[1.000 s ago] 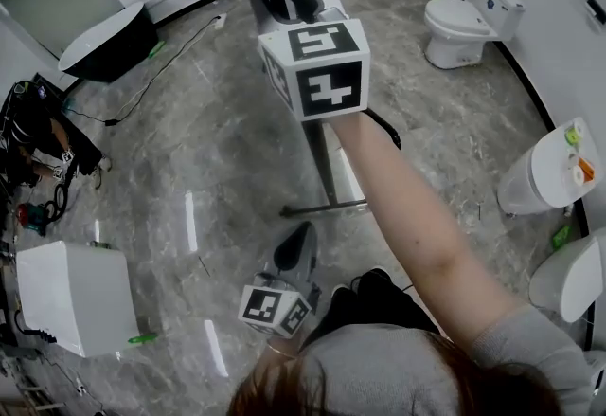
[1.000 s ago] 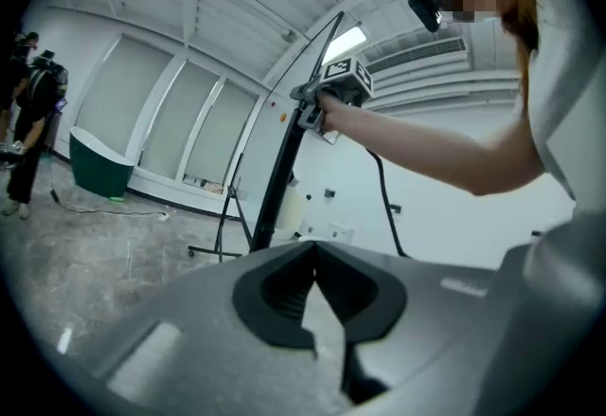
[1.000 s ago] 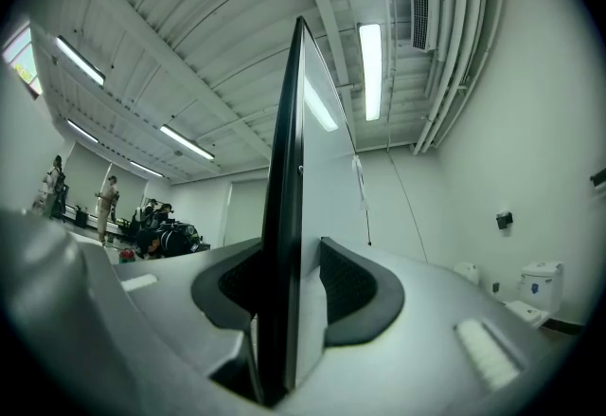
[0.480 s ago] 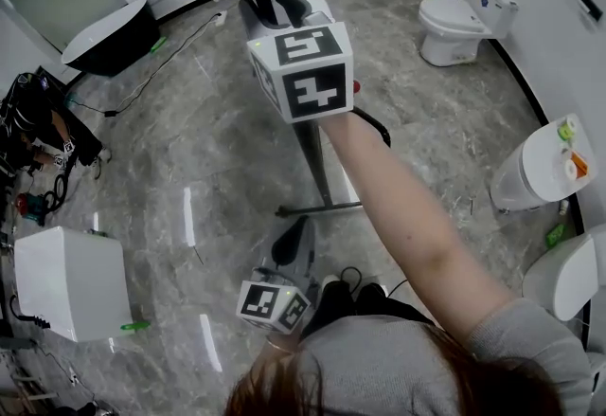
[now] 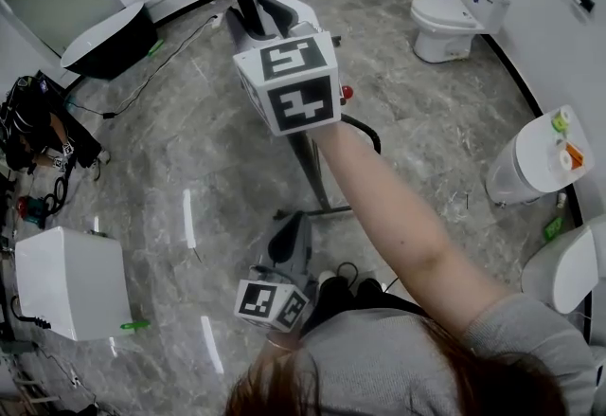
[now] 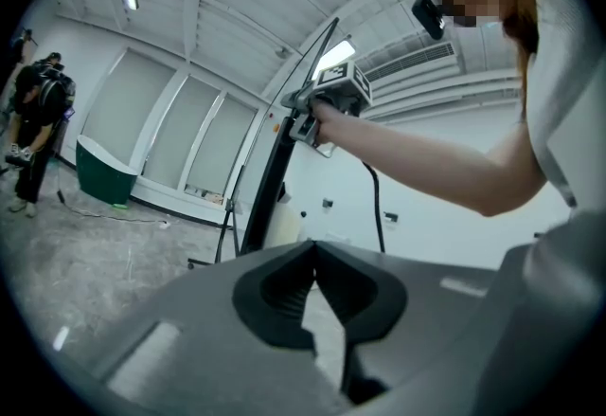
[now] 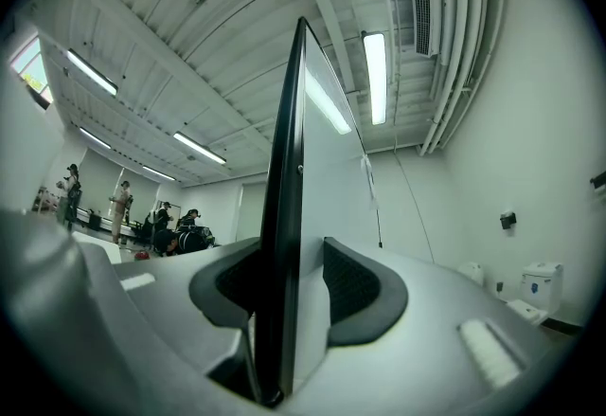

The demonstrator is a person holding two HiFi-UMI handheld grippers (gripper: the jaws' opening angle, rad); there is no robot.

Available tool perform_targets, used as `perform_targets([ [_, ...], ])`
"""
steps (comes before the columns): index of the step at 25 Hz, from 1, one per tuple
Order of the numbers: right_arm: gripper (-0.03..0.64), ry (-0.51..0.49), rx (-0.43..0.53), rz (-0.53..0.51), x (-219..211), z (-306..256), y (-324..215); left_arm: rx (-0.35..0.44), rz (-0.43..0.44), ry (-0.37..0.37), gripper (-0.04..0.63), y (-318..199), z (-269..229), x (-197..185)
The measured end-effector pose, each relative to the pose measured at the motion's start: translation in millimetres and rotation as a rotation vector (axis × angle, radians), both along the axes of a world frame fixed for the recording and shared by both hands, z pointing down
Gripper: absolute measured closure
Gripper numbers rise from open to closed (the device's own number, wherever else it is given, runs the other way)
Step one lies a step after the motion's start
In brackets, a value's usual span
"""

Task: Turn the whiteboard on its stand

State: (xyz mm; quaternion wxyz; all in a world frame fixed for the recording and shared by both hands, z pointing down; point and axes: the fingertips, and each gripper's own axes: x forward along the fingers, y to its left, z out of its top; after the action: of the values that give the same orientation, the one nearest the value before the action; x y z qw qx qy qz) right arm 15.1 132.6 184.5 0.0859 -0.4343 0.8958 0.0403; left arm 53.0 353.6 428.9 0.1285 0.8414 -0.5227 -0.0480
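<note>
Left gripper: my left gripper [image 5: 295, 226] hangs low, close by the body, pointing about level. In its own view the two dark pads meet at the tips with nothing between them.
Floor: grey marbled floor [image 5: 208, 139].
Stand: the black metal stand [image 5: 322, 209] rests its foot bar on the floor just beyond the left gripper, and its post rises under my right arm.
Right gripper: my right gripper [image 5: 258, 14] is held high at arm's length on the board's edge. Its jaws have just been opening a little. The frame stands between them, and I read the pads as closed on it at a middling width.
Whiteboard: the black-framed whiteboard [image 7: 327, 139] stands upright on its stand. In the right gripper view it is nearly edge-on, white face to the right of the dark frame.
Left side: a white boxy unit [image 5: 71, 296] sits well apart from the stand, with a dark tub [image 5: 104, 40] with a pale rim farther off.
Right side: white toilets [image 5: 454, 21] line the curved wall.
Farthest: people [image 7: 123, 201] stand at the room's far end, too small for me to tell more.
</note>
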Motion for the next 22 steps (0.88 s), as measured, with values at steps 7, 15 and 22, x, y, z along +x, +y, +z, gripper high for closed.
perform_targets([
  [7,0.456,-0.004,-0.006,-0.003,11,2,21,0.008,-0.010,-0.002,0.594,13,1,18],
  [15,0.454,-0.009,-0.008,-0.008,15,4,41,-0.027,-0.094,0.031,0.594,49,16,23],
  [22,0.454,-0.002,-0.003,-0.003,14,1,53,-0.008,-0.084,0.039,0.594,52,3,15],
])
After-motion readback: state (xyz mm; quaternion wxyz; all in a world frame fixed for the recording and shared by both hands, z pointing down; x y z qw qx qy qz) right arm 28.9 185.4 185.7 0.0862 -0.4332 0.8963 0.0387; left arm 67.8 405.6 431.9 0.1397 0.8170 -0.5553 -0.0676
